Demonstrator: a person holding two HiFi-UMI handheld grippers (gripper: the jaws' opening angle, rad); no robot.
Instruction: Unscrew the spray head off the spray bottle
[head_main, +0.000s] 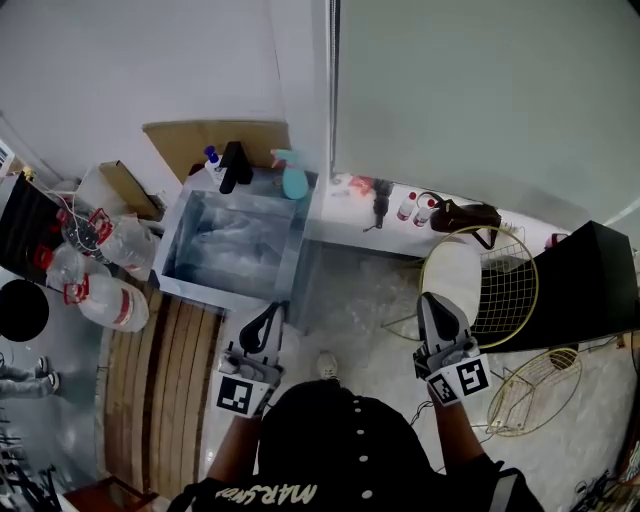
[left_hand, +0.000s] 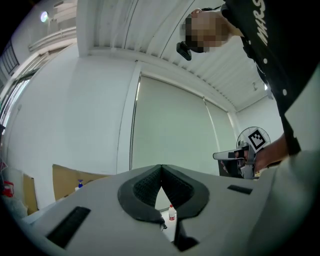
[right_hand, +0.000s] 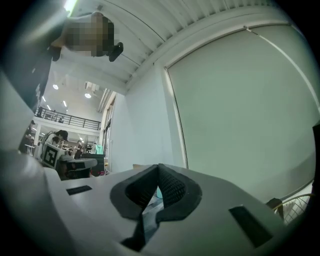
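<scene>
The metal tub (head_main: 232, 245) is open on top, so there is room to reach down into it. Along its far edge stand a blue-topped bottle (head_main: 212, 158), a black thing (head_main: 234, 166) and a teal spray bottle (head_main: 294, 176), with only small gaps between them. Right of the tub, a white ledge (head_main: 350, 215) holds small bottles (head_main: 405, 207) and a brown bag (head_main: 465, 215). Further right, a gold wire basket (head_main: 500, 290) and a black box (head_main: 585, 285) block the way. Left of the tub lie big plastic bottles (head_main: 105, 285). In front of the tub the pale floor (head_main: 365, 300) is open. The left gripper (head_main: 272, 310) is just beside the tub's near corner, and the right gripper (head_main: 432, 300) is near the basket.
</scene>
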